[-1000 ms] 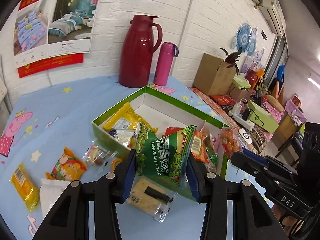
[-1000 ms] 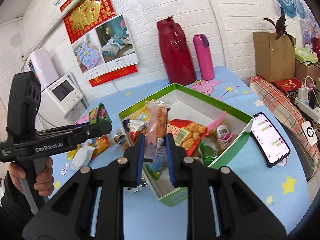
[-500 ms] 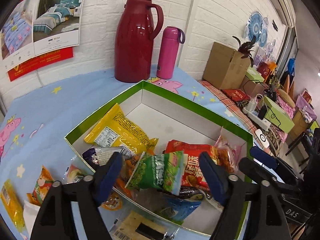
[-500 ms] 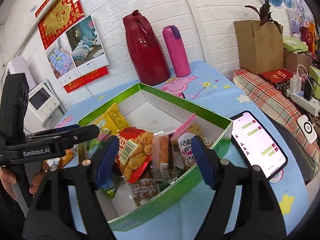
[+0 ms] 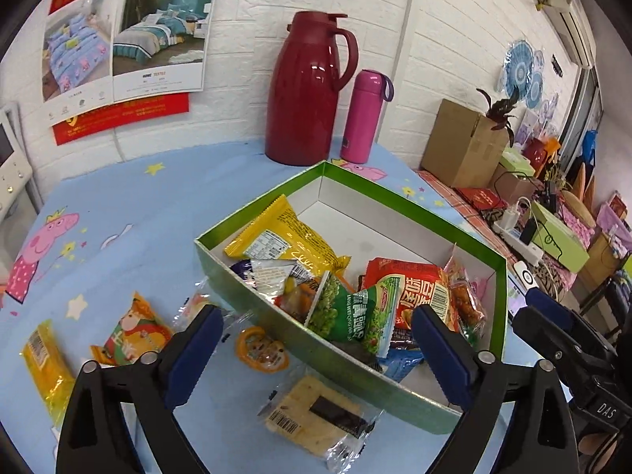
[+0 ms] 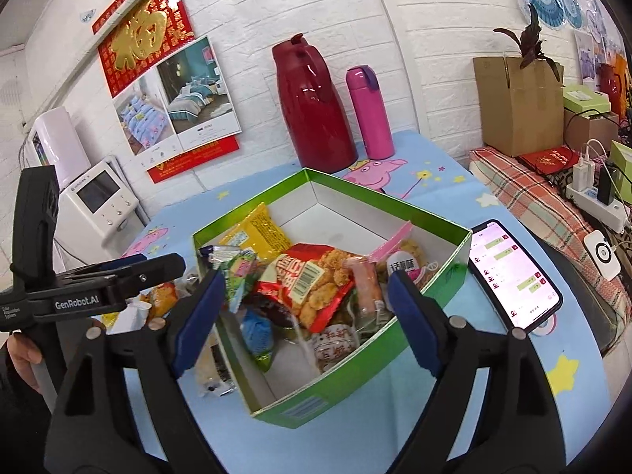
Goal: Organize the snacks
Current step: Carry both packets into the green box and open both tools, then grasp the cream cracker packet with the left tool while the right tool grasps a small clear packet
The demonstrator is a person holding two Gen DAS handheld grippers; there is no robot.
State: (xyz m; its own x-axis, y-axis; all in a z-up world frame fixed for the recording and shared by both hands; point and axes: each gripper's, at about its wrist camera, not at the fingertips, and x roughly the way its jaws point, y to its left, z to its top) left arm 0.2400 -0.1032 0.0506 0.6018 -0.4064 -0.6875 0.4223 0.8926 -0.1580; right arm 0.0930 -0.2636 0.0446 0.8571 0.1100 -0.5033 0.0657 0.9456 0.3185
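Snack box and loose packets on blue cartoon-print surface; both grippers spread wide and empty.

Green box (image 5: 252, 296), white inside, holds a yellow packet (image 5: 284, 237) at its far left, a green pea packet (image 5: 347, 312) leaning near the front wall, a red packet (image 6: 312, 280) in the middle and a pink-topped bag (image 6: 399, 252) toward the right wall. Outside, left of the box: an orange packet (image 5: 134, 331), a long yellow bar (image 5: 43, 363), a small round orange snack (image 5: 260, 349) just beside the wall, and a wrapped cracker (image 5: 316, 420) in front. Left gripper (image 5: 316, 355): jaws wide apart, nothing between them, over the box's front-left wall. Right gripper (image 6: 304, 320): jaws likewise parted, holding nothing, above the box contents. Phone (image 6: 509, 272) lies lit, right of the box; red thermos (image 5: 308, 94) and pink bottle (image 5: 363, 114) stand behind.
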